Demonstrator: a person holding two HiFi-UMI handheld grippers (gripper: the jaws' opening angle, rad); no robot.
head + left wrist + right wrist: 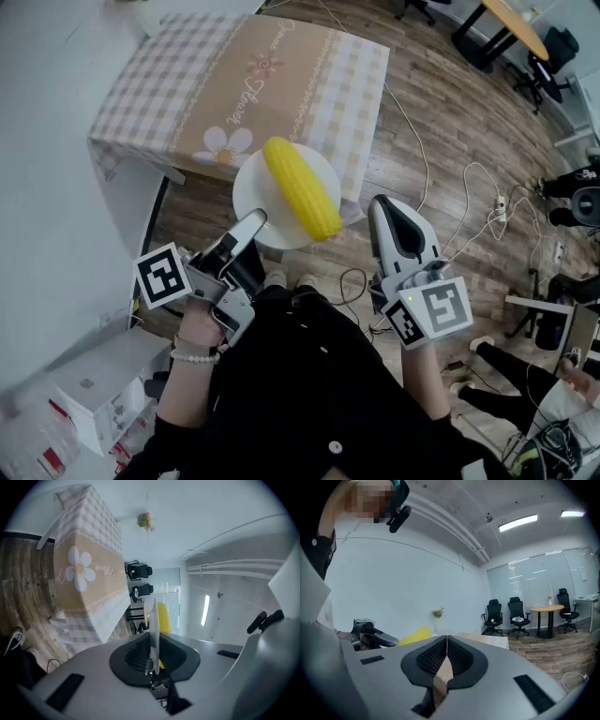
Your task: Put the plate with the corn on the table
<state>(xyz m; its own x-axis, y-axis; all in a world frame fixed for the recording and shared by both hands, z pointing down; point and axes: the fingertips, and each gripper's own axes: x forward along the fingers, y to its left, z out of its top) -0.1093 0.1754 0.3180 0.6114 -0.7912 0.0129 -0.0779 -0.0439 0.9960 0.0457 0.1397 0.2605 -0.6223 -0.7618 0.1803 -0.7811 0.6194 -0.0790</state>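
Jaws of the left gripper (251, 228) clamped on the near-left rim of the white plate (255, 190); in the left gripper view the plate (153, 616) stands edge-on between the pads. Jaws of the right gripper (383, 208) together, with nothing between them (446, 644). The corn cob (302, 187) lies diagonally across the plate, its near end past the right rim. The plate is held off the wooden floor (441, 122) at the near edge of the table (187, 84), which is covered by a checked cloth with a daisy print. The right gripper is just right of the plate, apart from it.
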